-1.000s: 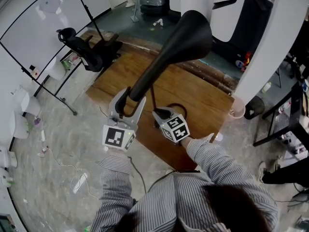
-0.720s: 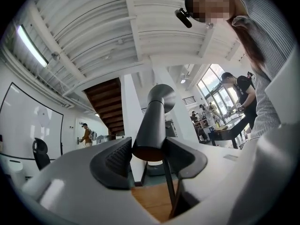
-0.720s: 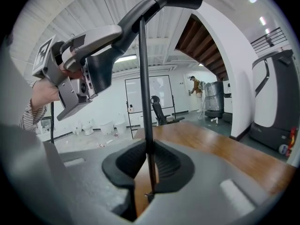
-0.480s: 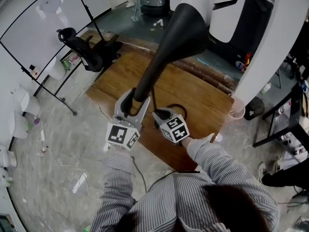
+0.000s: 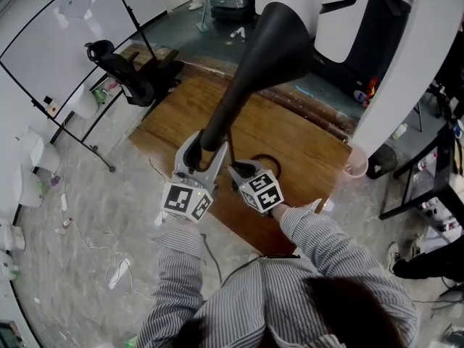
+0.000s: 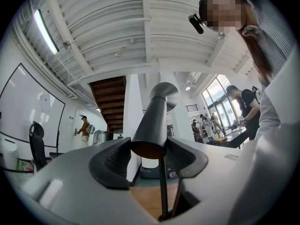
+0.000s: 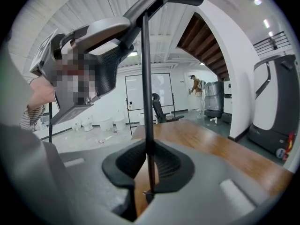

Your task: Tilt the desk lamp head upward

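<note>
The lamp head, a rigid, smooth black cone above the wooden tabletop, looks light but slippery, so its narrow neck grips best. The left tongs clamp there, and the right tongs pinch the thin stem.

Seen from the head, the table fills the middle, running from 11 o'clock down to 5 o'clock. Above it the lamp head slants from the centre up toward 12 o'clock, wide end farthest. Its narrow end sits between the jaws of the left gripper, which press on it from both sides. Just beside that, at 4 o'clock of it, the right gripper clamps the pole, which stands upright under the lamp head. A cup stands at the table's 3 o'clock edge. A chair stands off the table at 10 o'clock, with a whiteboard behind it. A cable lies on the floor at 8 o'clock.
</note>
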Motion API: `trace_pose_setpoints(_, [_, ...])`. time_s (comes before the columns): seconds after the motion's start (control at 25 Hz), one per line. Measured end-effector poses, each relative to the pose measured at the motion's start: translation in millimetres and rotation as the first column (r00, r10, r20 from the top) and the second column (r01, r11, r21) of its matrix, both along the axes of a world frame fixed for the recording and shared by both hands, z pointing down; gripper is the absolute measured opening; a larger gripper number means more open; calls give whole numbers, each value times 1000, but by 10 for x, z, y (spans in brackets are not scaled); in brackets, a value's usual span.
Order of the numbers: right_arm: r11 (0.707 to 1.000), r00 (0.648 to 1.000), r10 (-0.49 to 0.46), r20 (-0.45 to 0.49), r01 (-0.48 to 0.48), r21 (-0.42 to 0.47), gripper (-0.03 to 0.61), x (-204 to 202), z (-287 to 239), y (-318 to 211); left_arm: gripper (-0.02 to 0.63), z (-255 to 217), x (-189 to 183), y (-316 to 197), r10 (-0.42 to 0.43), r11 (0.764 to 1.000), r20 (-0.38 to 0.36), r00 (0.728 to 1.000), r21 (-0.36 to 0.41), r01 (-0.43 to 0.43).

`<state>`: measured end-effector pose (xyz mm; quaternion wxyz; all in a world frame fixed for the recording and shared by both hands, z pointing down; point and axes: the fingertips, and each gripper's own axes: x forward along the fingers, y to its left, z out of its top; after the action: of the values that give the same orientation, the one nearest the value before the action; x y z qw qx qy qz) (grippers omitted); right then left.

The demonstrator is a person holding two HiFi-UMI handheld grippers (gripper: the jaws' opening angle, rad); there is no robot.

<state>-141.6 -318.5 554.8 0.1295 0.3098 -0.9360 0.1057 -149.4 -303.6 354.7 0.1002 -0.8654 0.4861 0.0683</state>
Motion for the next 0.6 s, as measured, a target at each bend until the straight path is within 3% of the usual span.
trace_pose_setpoints(0.16, [999, 999, -31, -11, 32, 23, 49, -7, -6, 14, 225, 39, -9, -5, -26, 1000, 74, 997, 17, 25])
trace_pose_setpoints(0.44, [997, 999, -52, -4, 53, 51, 51, 59, -83, 34, 236, 62, -66, 61, -72, 997, 2, 997, 1, 72])
trace_pose_setpoints(0.6, [991, 997, -59, 47, 53, 119, 52, 161, -319, 67, 236, 90, -100, 176, -88, 996, -69, 994, -22, 87])
